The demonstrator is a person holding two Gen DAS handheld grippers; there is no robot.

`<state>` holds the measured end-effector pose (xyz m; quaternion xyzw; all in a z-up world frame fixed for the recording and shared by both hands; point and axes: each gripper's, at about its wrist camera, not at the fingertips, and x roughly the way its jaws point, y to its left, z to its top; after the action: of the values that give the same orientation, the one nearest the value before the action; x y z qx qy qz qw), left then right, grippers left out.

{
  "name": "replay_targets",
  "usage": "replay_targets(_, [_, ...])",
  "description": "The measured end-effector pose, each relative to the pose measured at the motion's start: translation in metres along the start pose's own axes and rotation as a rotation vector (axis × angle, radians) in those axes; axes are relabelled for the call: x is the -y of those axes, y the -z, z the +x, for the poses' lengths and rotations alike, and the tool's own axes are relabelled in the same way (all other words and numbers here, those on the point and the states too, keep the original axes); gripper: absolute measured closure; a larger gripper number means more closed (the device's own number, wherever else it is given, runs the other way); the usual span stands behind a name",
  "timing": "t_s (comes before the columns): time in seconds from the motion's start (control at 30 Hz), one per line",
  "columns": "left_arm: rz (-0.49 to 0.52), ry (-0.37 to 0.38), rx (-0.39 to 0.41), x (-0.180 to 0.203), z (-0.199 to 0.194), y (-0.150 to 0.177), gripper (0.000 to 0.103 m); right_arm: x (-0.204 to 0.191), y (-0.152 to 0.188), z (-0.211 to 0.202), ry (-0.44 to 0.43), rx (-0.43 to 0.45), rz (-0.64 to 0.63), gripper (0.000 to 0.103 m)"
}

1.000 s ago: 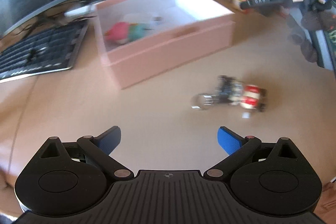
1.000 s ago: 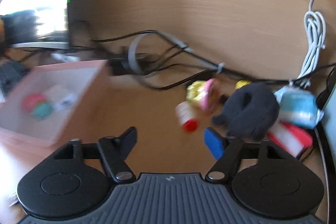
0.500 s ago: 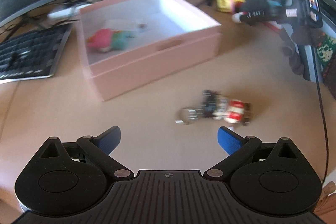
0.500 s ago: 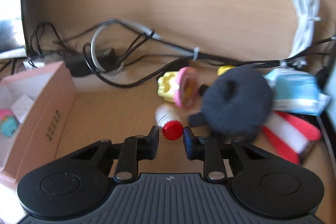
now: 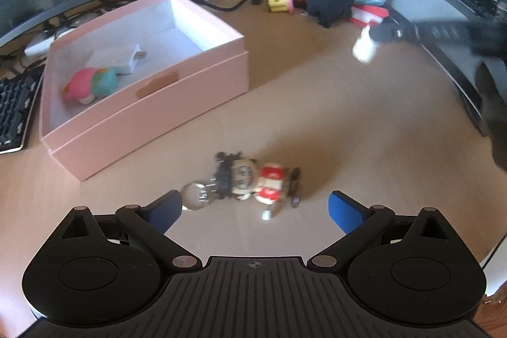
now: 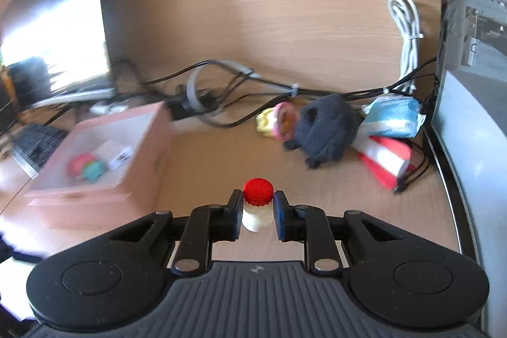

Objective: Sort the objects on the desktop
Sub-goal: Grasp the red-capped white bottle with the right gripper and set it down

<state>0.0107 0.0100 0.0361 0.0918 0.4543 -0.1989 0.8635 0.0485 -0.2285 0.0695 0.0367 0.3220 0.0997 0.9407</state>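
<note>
My right gripper (image 6: pixel 257 209) is shut on a small white bottle with a red cap (image 6: pixel 257 201) and holds it above the desk; the left wrist view shows that bottle (image 5: pixel 364 46) at the tip of the right gripper (image 5: pixel 375 35). An open pink box (image 5: pixel 177 91) stands at the left, with a pink-and-teal toy (image 5: pixel 90 83) and a white adapter (image 5: pixel 115 60) inside. The same box (image 6: pixel 104 186) shows in the right wrist view. My left gripper (image 5: pixel 255 209) stands open just short of a figure keychain (image 5: pixel 250 181) lying on the desk.
A black plush (image 6: pixel 326 129), a yellow-and-pink toy (image 6: pixel 275 119), a blue packet (image 6: pixel 393 116) and a red-and-white item (image 6: pixel 383 159) lie at the back right among cables (image 6: pixel 221 78). A keyboard (image 5: pixel 14 106) lies left, a computer case (image 6: pixel 472 103) stands right.
My right gripper closed on the red-capped bottle and lifted it back from the pile. My left gripper moved closer to the keychain, still open.
</note>
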Motion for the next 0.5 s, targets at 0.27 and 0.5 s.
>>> replay_targets(0.27, [-0.015, -0.067, -0.003, 0.017, -0.001, 0.014, 0.002, -0.043, 0.047, -0.021, -0.115, -0.095, -0.128, 0.083])
replay_targets(0.5, [-0.111, -0.148, 0.009, 0.021, 0.001, 0.026, 0.002, -0.044, 0.067, -0.029, -0.14, -0.081, -0.164, 0.042])
